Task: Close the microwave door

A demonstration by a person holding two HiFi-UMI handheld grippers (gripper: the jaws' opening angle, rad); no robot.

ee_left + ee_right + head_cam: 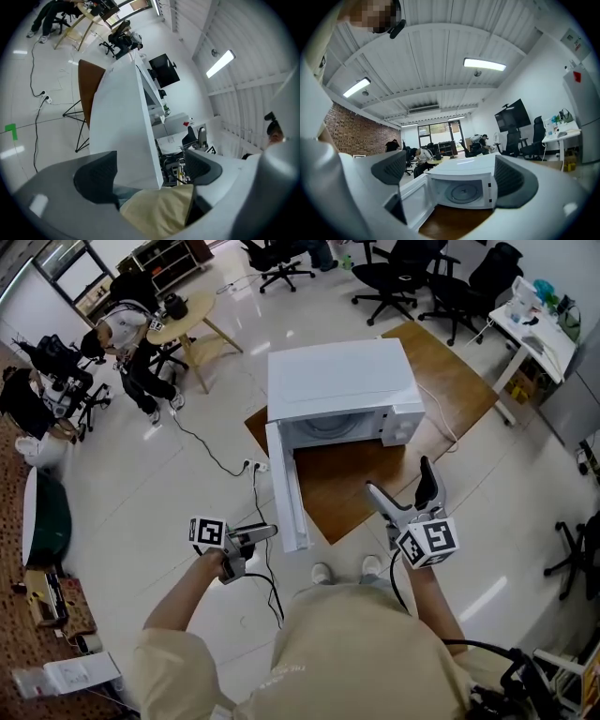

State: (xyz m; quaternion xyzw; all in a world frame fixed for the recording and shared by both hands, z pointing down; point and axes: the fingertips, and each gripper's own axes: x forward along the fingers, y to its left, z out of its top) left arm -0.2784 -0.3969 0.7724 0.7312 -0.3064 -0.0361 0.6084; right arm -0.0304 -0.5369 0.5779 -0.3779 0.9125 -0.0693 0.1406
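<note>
On the brown table [459,390] in front of you, the white microwave [337,381] stands with its door [286,486] swung wide open toward you. Your left gripper [265,534] sits low, just beside the door's outer face, jaws apart and gripping nothing. Your right gripper [399,478] hovers over the table's near edge, aimed at the oven cavity, jaws likewise spread and empty.
</note>
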